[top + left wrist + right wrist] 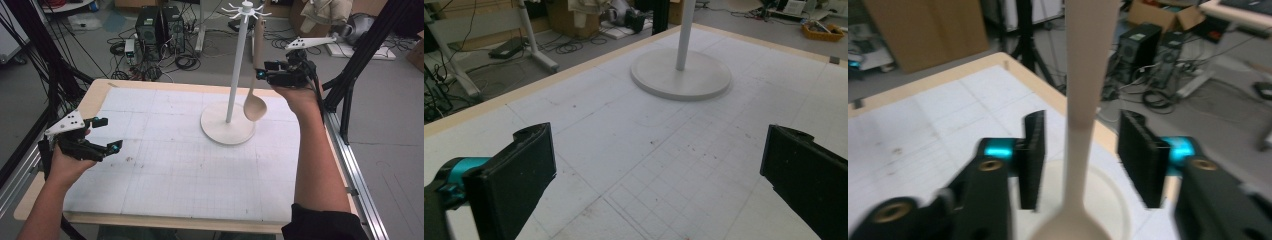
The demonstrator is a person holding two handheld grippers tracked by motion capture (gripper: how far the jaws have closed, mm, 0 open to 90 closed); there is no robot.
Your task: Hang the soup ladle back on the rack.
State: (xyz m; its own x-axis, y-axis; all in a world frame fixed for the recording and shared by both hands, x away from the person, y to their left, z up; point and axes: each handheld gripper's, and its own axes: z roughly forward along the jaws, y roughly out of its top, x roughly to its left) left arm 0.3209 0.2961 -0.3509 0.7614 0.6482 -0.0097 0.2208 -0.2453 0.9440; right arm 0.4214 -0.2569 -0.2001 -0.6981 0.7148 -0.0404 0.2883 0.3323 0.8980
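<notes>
High view: a wooden spoon (pixel 255 75) hangs from a white stand (pixel 229 125) on the desk (pixel 165 165); the right gripper (pixel 262 74) flanks its handle. Left gripper view: jaws wide open, empty. Right gripper view: jaws apart beside the handle, not touching. Light, stiff; grip mid-handle.

Even indoor light, right gripper view blurred
</notes>
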